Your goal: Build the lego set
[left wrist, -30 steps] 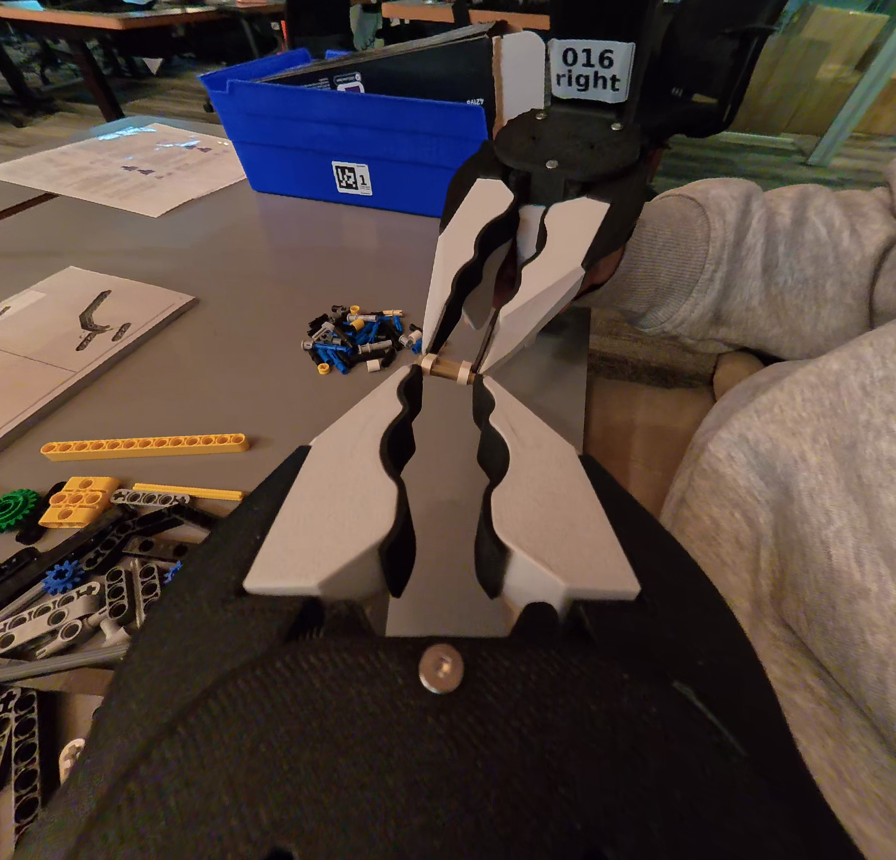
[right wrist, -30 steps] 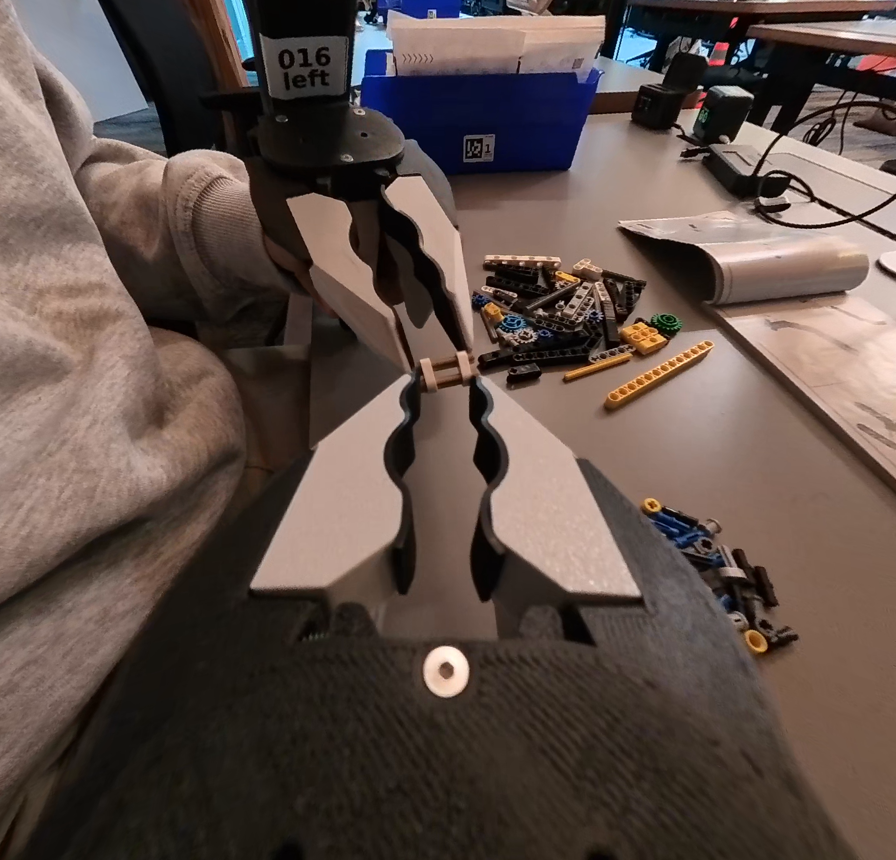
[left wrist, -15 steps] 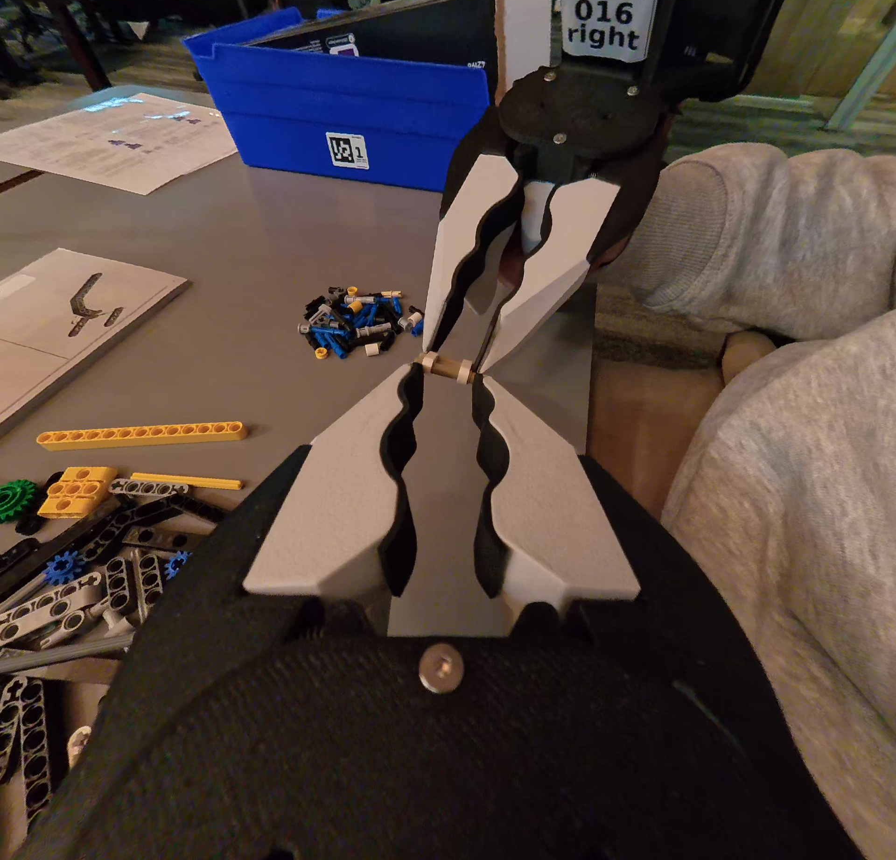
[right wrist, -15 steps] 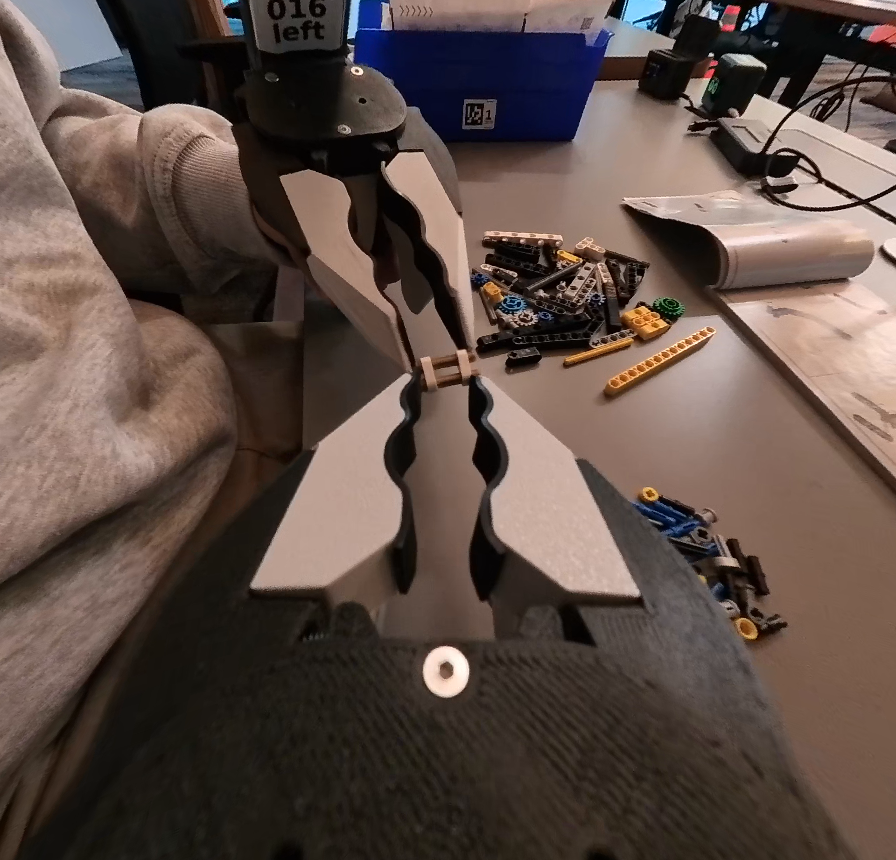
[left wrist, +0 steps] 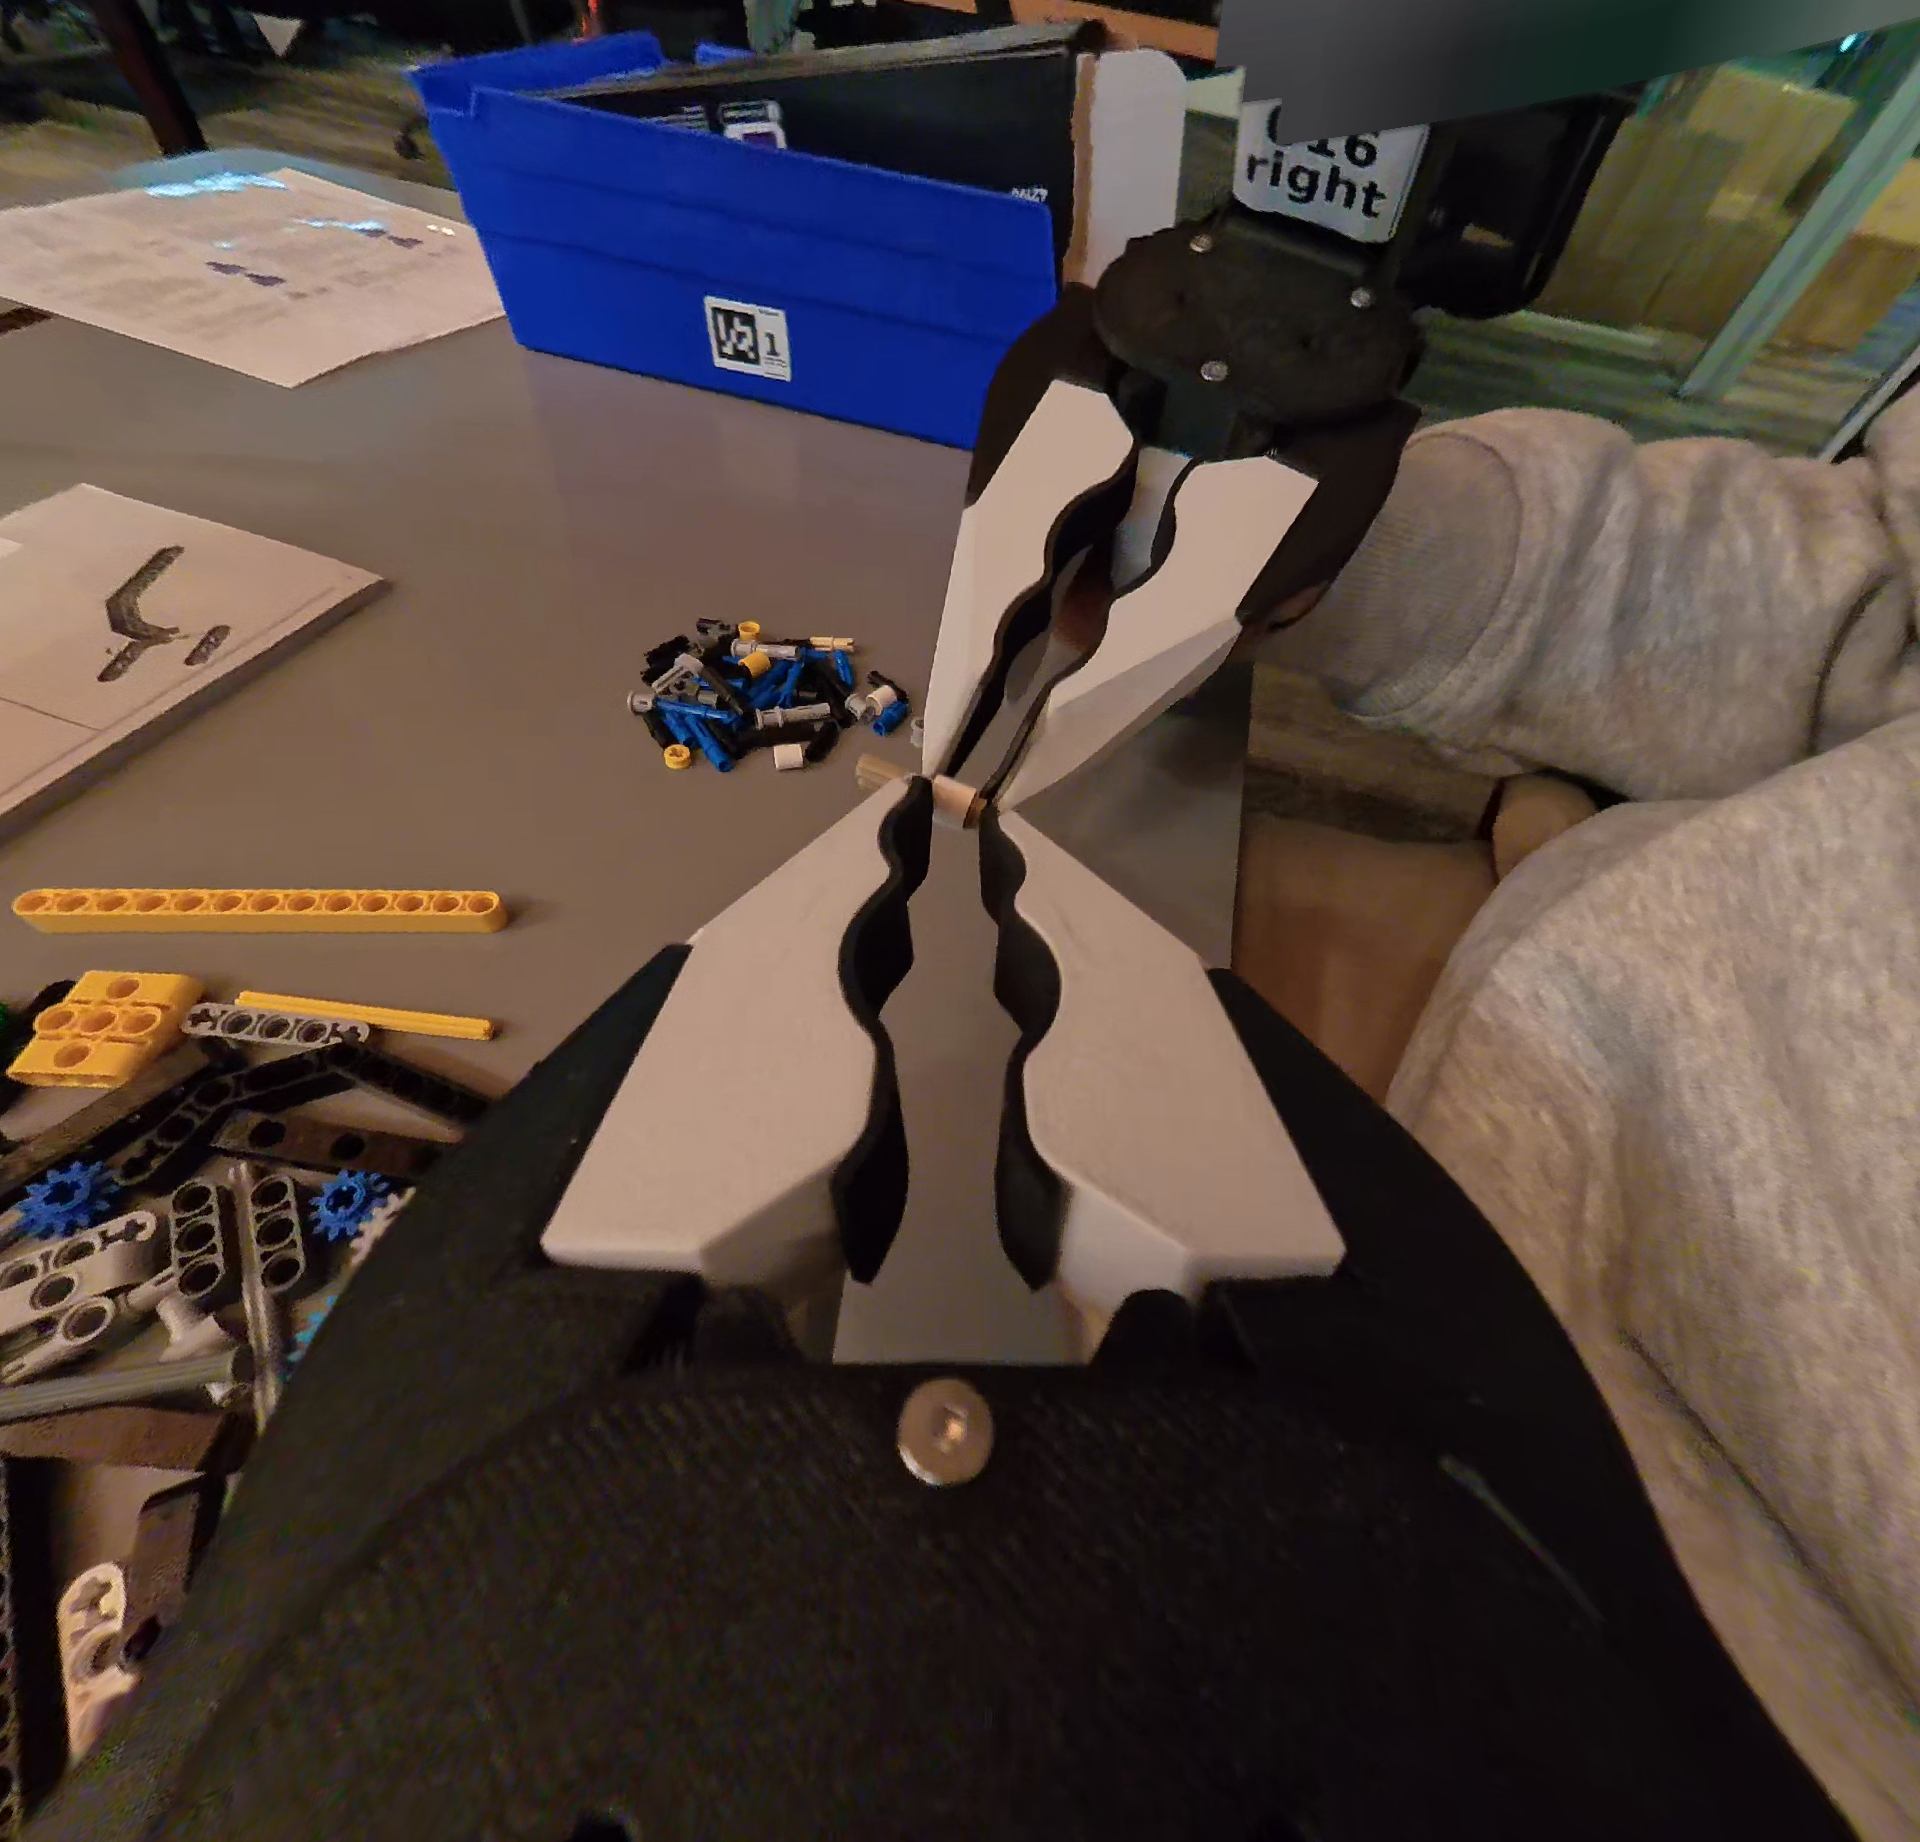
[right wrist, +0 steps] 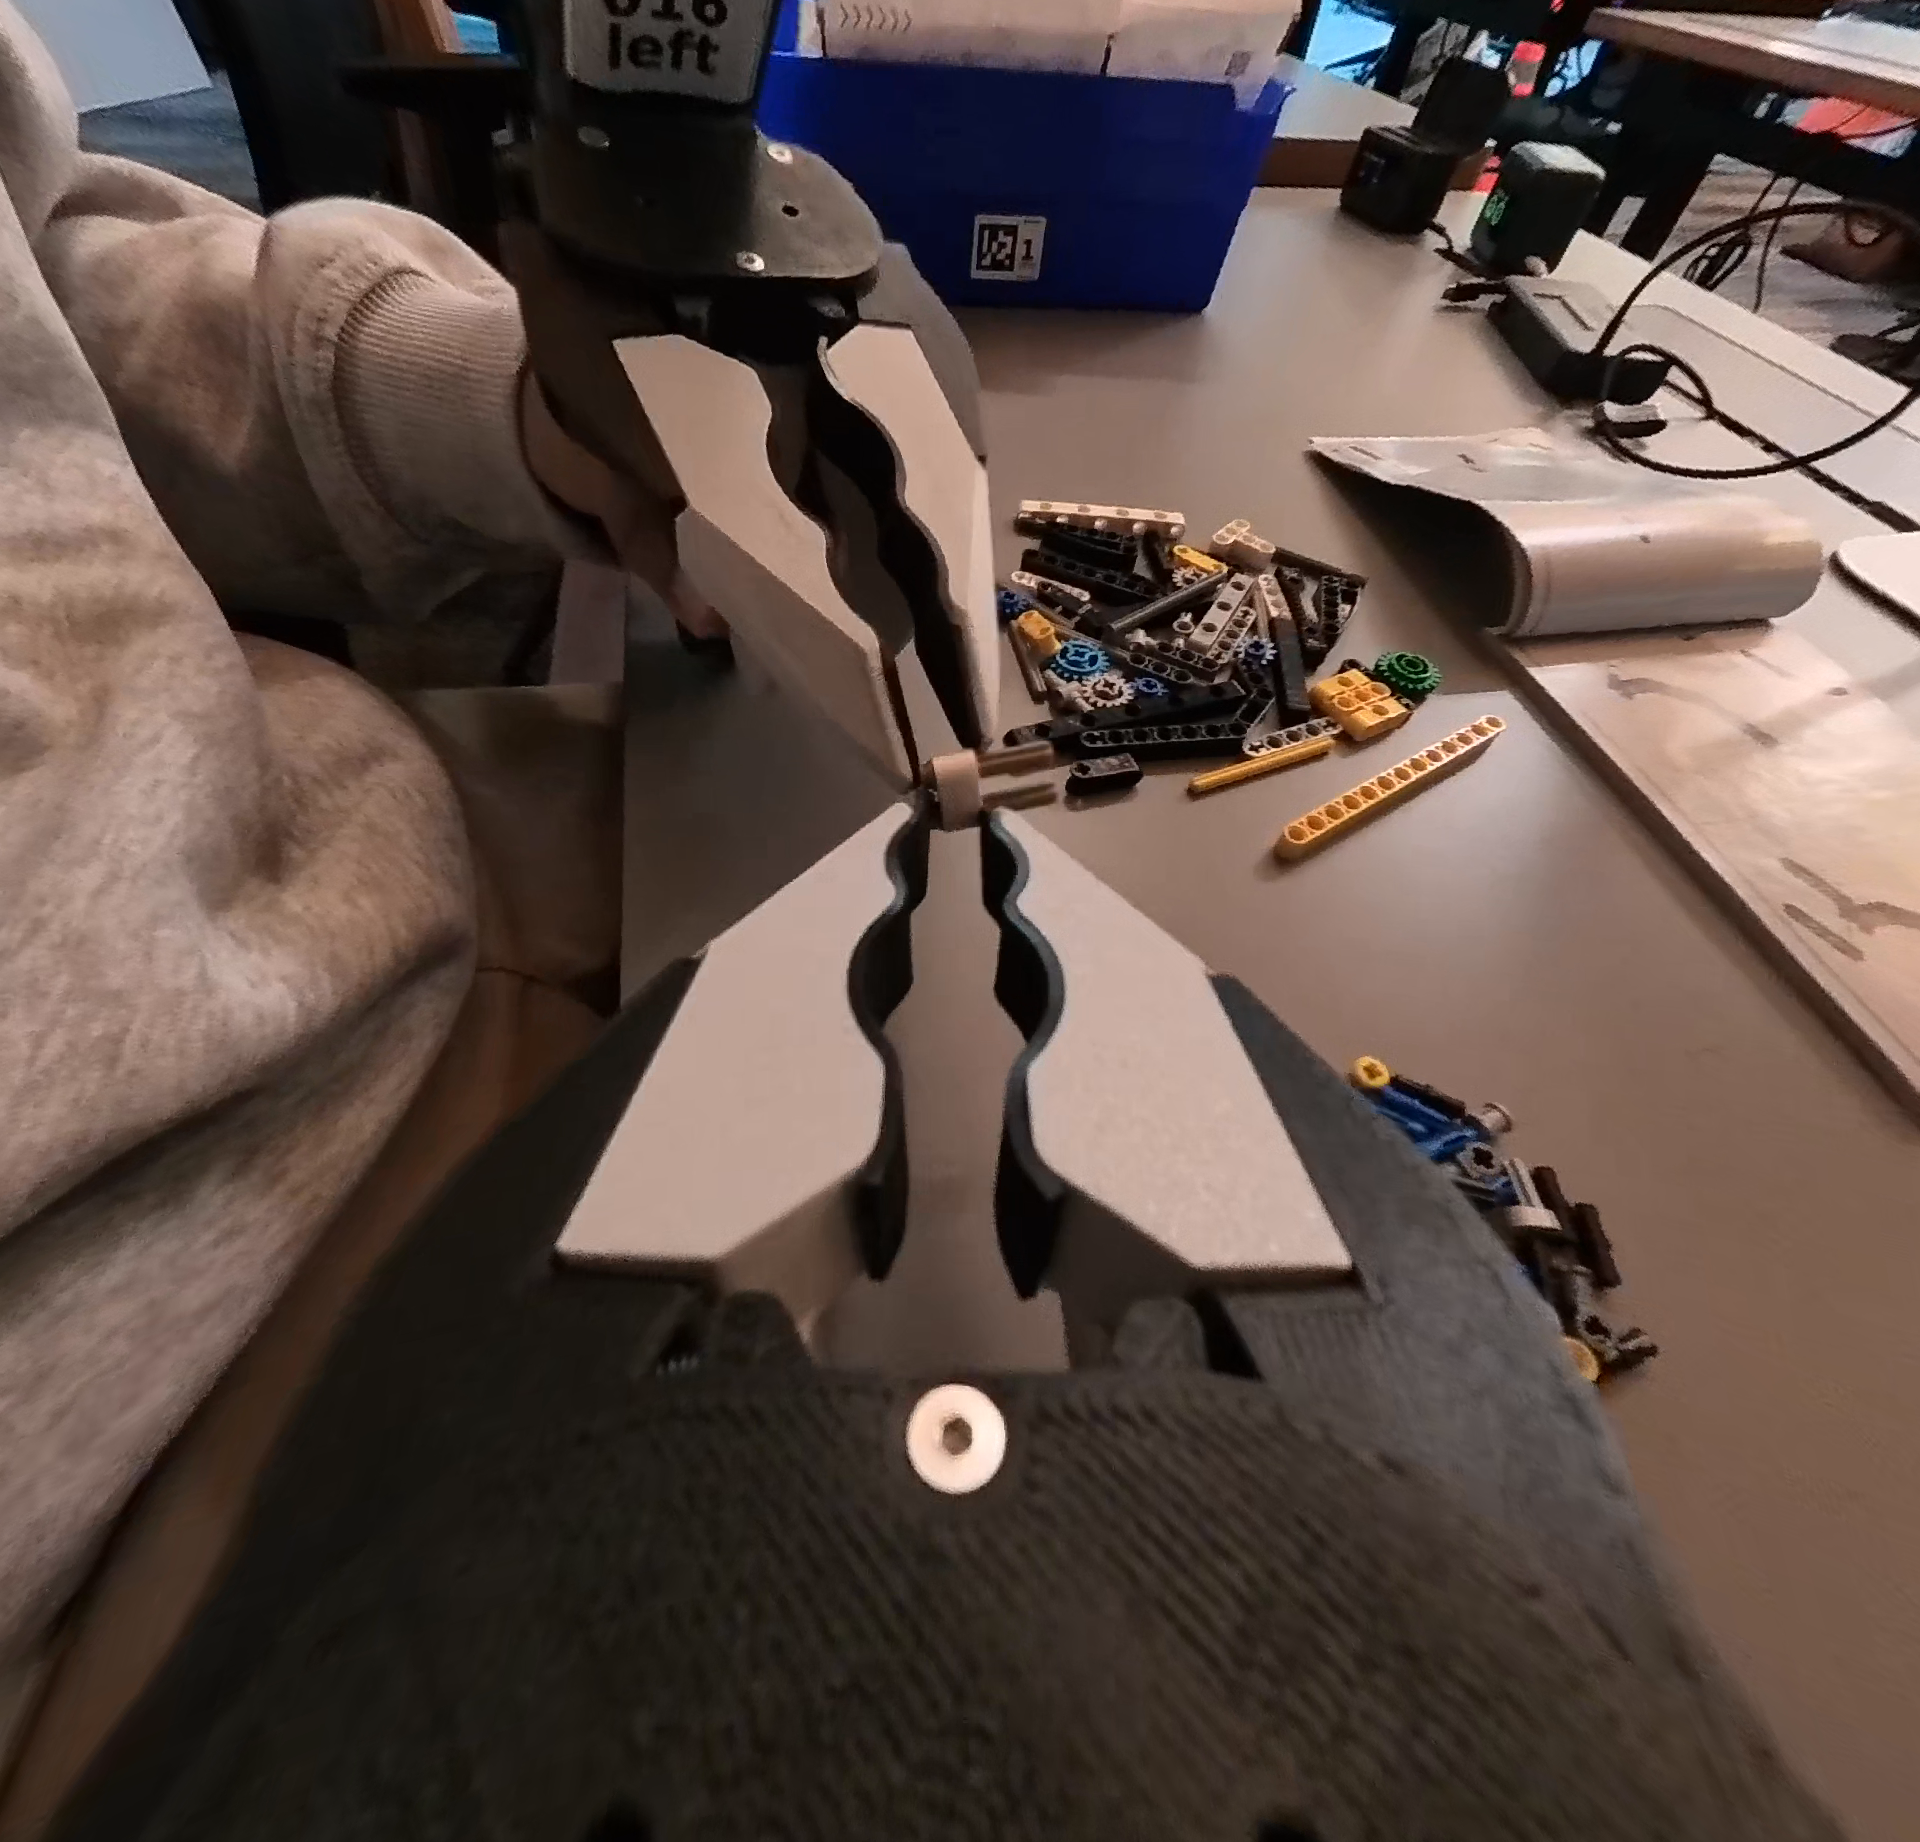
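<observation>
A small tan pin with a pale bush on it (left wrist: pixel 956 800) is held in the air between both grippers, tip to tip, above the table's near edge. My left gripper (left wrist: pixel 951 813) is shut on it from below in the left wrist view. My right gripper (left wrist: pixel 966 784) comes down from above and is shut on it too. One pin end sticks out to the left. In the right wrist view my right gripper (right wrist: pixel 951 818) and the left gripper (right wrist: pixel 945 762) meet on the bush (right wrist: pixel 961 782), and the pin juts right.
A heap of small pins (left wrist: pixel 758 691) (right wrist: pixel 1507 1200), a long yellow beam (left wrist: pixel 260 909) (right wrist: pixel 1392 784) and a pile of beams and gears (left wrist: pixel 156 1169) (right wrist: pixel 1174 639) lie on the grey table. A blue bin (left wrist: pixel 748 234), booklets (left wrist: pixel 135 629) and cables (right wrist: pixel 1714 421) stand farther off.
The pin lay across between the fingertips with a bush at each end. Now both grippers' tips are closer together and one pin end sticks out to the side.
</observation>
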`<state>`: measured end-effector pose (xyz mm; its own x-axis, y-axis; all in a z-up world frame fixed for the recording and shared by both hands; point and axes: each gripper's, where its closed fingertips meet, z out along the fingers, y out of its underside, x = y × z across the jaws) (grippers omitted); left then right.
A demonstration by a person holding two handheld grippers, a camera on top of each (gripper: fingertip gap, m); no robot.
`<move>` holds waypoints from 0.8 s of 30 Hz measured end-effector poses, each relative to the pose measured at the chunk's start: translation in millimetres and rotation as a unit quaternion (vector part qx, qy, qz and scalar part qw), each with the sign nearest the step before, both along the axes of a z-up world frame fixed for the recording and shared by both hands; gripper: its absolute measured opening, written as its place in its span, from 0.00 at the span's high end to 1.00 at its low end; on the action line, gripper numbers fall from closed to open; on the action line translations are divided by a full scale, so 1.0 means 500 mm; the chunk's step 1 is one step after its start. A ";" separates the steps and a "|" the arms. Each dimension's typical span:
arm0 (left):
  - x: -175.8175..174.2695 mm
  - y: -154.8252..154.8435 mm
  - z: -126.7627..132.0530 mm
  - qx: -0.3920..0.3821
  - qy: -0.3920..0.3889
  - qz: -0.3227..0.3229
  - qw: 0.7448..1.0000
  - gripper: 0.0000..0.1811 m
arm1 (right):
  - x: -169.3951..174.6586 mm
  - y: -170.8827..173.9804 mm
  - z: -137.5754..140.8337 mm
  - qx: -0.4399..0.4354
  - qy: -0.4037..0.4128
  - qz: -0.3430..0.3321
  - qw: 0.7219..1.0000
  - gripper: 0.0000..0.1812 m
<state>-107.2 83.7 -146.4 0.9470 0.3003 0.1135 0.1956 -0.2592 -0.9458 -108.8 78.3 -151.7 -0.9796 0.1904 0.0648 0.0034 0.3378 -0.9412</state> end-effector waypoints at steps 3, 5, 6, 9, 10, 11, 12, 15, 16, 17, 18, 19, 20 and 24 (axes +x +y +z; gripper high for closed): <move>0.000 -0.001 0.001 0.005 -0.010 -0.002 1.000 0.95 | -0.005 0.004 0.006 -0.010 0.013 -0.007 1.000 0.95; -0.002 0.001 0.002 0.009 -0.012 0.003 1.000 0.96 | -0.007 0.006 0.005 -0.011 0.007 -0.007 1.000 0.95; -0.006 -0.001 0.003 0.011 -0.014 0.010 1.000 0.95 | -0.008 0.006 0.006 -0.013 0.009 -0.008 1.000 0.95; -0.019 -0.008 0.006 0.032 -0.044 0.025 0.998 0.92 | -0.012 0.008 0.011 -0.018 0.030 -0.018 0.999 0.95; -0.023 -0.011 0.010 0.050 -0.065 0.029 0.996 0.90 | -0.014 0.009 0.013 -0.019 0.037 -0.022 0.999 0.95; -0.026 -0.014 0.015 0.073 -0.090 0.029 0.993 0.88 | -0.013 0.008 0.015 -0.021 0.046 -0.022 0.998 0.95; -0.027 -0.015 0.020 0.097 -0.120 0.027 0.988 0.87 | -0.013 0.007 0.017 -0.021 0.059 -0.023 0.998 0.95; -0.025 -0.013 0.032 0.150 -0.193 0.011 0.970 0.83 | -0.009 0.002 0.014 -0.007 0.121 -0.022 0.992 0.95; -0.029 -0.014 0.029 0.155 -0.206 0.017 0.966 0.84 | -0.006 -0.002 0.011 0.002 0.146 -0.019 0.989 0.95; -0.030 -0.014 0.026 0.156 -0.216 0.018 0.964 0.86 | -0.004 -0.005 0.008 0.009 0.172 -0.017 0.985 0.95; -0.028 -0.012 0.021 0.154 -0.225 0.016 0.962 0.90 | -0.002 -0.008 0.006 0.015 0.197 -0.017 0.980 0.95; -0.027 -0.011 0.015 0.149 -0.234 0.015 0.960 0.96 | -0.001 -0.010 0.003 0.020 0.217 -0.018 0.976 0.95; -0.029 -0.011 0.010 0.146 -0.244 0.018 0.959 0.98 | -0.003 -0.011 0.000 0.027 0.230 -0.020 0.973 0.95; -0.044 -0.022 0.017 0.182 -0.280 0.028 0.942 0.99 | -0.022 -0.002 0.010 0.019 0.234 -0.055 0.970 0.95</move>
<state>-128.9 72.6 -138.2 0.6917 0.1926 0.6961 0.6942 0.0887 -0.7143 -119.8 77.1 -146.9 -0.8145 0.2817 0.5071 -0.3836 0.3942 -0.8351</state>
